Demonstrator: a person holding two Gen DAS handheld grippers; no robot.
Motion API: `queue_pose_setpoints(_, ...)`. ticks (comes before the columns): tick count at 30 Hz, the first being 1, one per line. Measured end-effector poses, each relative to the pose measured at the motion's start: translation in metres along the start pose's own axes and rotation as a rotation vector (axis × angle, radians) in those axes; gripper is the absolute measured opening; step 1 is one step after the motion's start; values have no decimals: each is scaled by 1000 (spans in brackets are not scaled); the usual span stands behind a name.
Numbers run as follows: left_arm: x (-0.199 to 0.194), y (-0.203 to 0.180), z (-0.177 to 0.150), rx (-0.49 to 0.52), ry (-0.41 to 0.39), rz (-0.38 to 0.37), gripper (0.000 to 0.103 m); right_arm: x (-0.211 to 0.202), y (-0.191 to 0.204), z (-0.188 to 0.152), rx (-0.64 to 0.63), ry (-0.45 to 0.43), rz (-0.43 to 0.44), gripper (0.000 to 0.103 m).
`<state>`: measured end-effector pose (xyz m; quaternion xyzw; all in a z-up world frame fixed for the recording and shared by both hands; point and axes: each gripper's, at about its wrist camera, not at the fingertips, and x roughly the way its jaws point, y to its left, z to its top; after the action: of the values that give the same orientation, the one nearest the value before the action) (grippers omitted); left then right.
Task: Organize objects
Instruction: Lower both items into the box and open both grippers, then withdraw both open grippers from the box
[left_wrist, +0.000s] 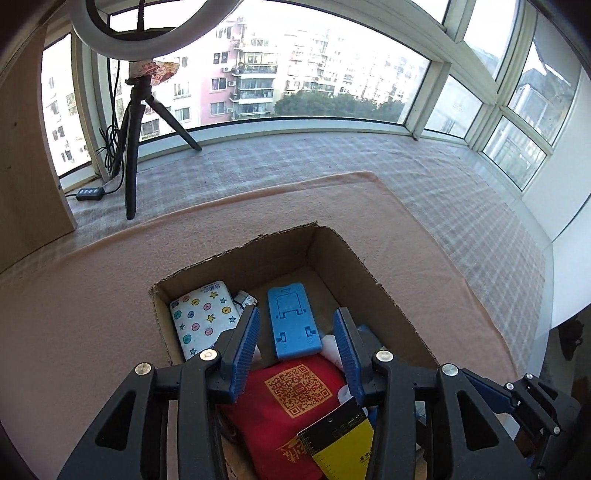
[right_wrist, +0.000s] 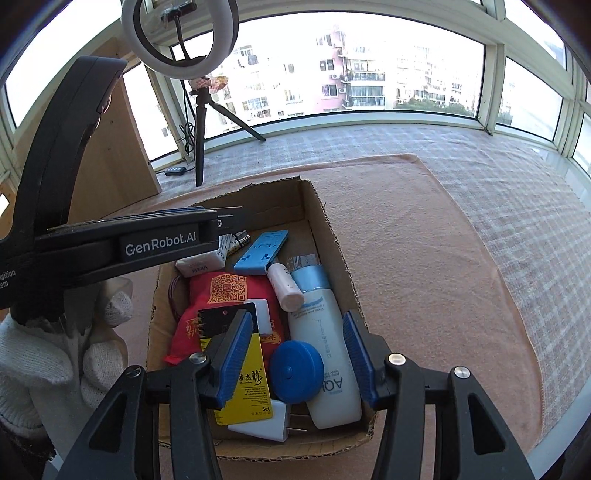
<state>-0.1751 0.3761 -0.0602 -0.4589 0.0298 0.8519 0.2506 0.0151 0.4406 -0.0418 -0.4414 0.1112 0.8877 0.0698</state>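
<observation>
An open cardboard box (left_wrist: 258, 254) (right_wrist: 325, 236) sits on a pink cloth. Inside lie a blue phone stand (left_wrist: 291, 325) (right_wrist: 262, 253), a star-patterned tissue pack (left_wrist: 201, 317), a red pouch with a QR code (left_wrist: 291, 398) (right_wrist: 225, 291), a yellow and black card (left_wrist: 343, 443) (right_wrist: 245, 384), a white lotion bottle (right_wrist: 328, 354), a blue round case (right_wrist: 295, 369), a small pink tube (right_wrist: 284, 288) and a white plug (right_wrist: 266, 424). My left gripper (left_wrist: 297, 314) (right_wrist: 229, 218) hovers open over the box's middle. Over the near end, my right gripper (right_wrist: 297, 319) is open and holds nothing.
The pink cloth (left_wrist: 92, 314) (right_wrist: 424, 258) lies on a checked mat along a window sill. A ring light on a black tripod (left_wrist: 133, 140) (right_wrist: 201, 122) stands at the back left beside a wooden panel (left_wrist: 29, 166). A white-gloved hand (right_wrist: 55, 369) holds the left gripper.
</observation>
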Motion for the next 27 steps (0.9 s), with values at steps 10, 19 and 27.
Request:
queue_pose_setpoints(10,-32,43,-25,-50,0,55,45,-4,26,-2,-21,-1,15,48)
queue_pose_setpoints(19,-82,108,-73,-105,1,143,45,-11,78,-7,-67,-11,40,49)
queue_pose_setpoints(27,-135,168,-118,-183,-7,212,48,-17,134,-17,-110,-10,76,51)
